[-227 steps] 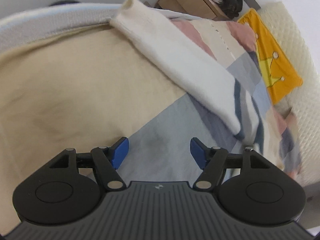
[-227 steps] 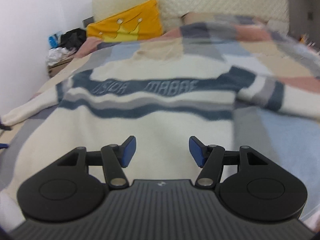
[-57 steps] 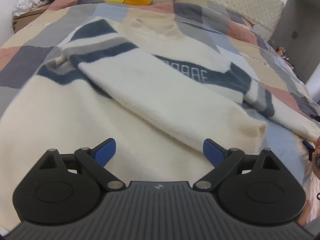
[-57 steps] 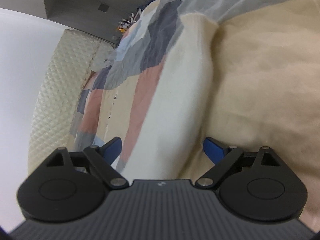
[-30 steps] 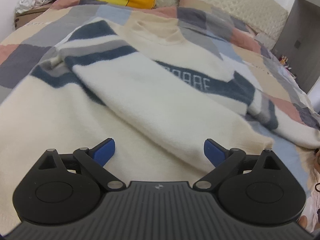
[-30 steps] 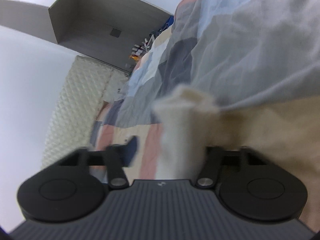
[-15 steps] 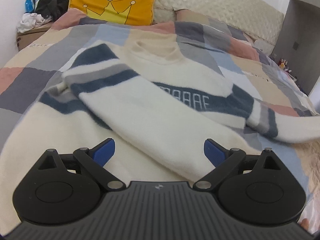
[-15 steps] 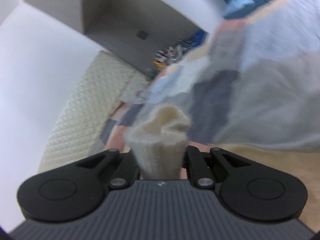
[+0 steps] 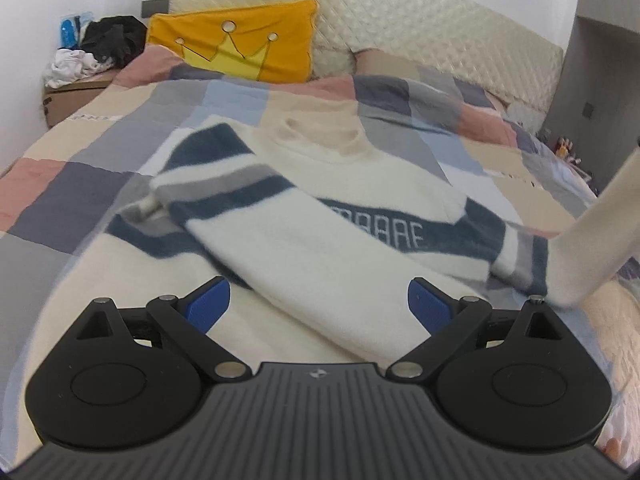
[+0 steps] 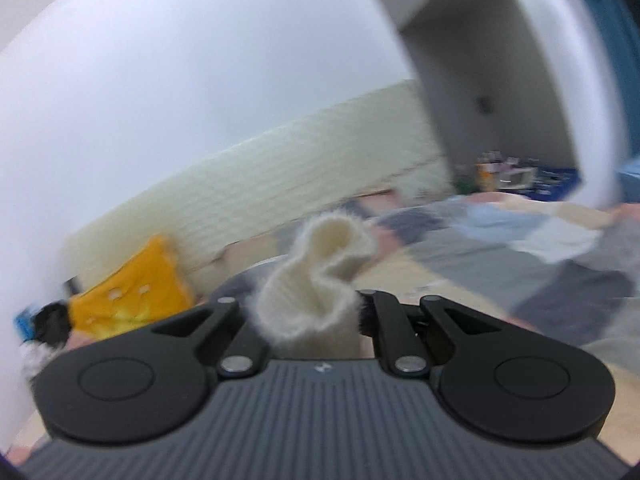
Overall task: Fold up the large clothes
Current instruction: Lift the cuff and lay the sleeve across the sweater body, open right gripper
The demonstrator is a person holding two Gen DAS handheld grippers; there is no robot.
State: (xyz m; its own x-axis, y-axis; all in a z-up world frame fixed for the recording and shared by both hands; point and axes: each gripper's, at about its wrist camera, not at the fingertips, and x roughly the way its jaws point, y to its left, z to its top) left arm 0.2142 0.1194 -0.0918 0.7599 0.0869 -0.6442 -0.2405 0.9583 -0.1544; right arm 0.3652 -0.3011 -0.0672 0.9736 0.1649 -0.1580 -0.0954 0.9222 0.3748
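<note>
A cream sweater [image 9: 320,208] with navy and grey stripes lies flat on the patchwork bedspread [image 9: 80,168], its left sleeve [image 9: 280,248] folded across the chest. My left gripper [image 9: 318,306] hovers open above the sweater's lower part, nothing between its blue pads. The right sleeve [image 9: 592,236] rises off the bed toward the upper right edge of the left wrist view. In the right wrist view my right gripper [image 10: 308,312] is shut on that sleeve's cream cuff [image 10: 320,264], which bunches up above the fingers and hides the pads.
A yellow crown pillow [image 9: 240,48] leans on the quilted cream headboard [image 9: 420,36]. A cardboard box with piled clothes [image 9: 80,68] stands at the bed's far left. A grey wardrobe [image 9: 600,100] is at the right, small items beside it.
My right gripper closed on the sleeve cuff, lifted it high off the bed and rolled toward level. The sleeve now stretches up at the right. My left gripper rose a little.
</note>
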